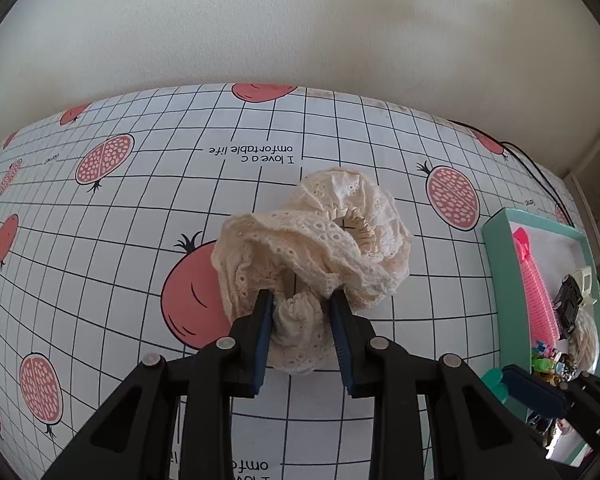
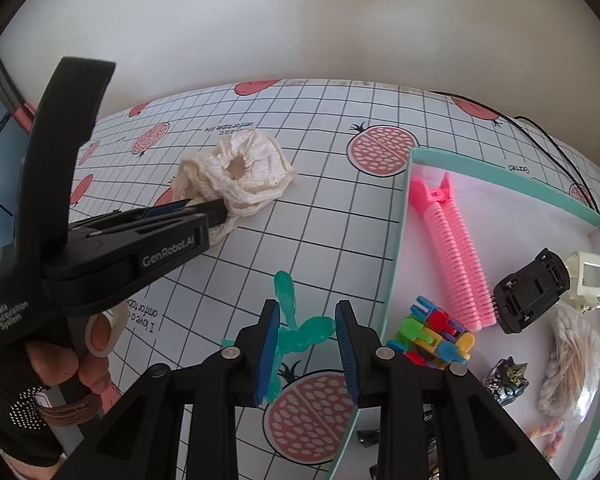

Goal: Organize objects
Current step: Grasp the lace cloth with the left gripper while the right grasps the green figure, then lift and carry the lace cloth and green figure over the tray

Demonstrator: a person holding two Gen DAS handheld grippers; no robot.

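On the counter (image 1: 100,240), well left of the teal tray (image 2: 400,240), cream lace scrunchie (image 1: 340,220) lying bunched, one near fold pinched between the pads of the left claw (image 1: 302,298). Right claw (image 2: 308,316) spread either side of a green plastic piece (image 2: 290,332) lying just outside the tray wall; apparently not clamped yet.

Likely trouble: only a thin bite on loose lace, so could slip free on the lift, or trail and catch on the tray rim. Green piece flat and slick-looking; may skid or pop out as the jaws close. Tray already crowded with a pink roller clip (image 2: 456,248), black toy car (image 2: 532,290) and coloured blocks (image 2: 432,332); a careless drop could knock these about.

Surface: glossy white grid-print covering with pomegranates and lettering. Beyond it a plain cream wall (image 1: 300,20); black cable (image 2: 556,148) along the far edge.
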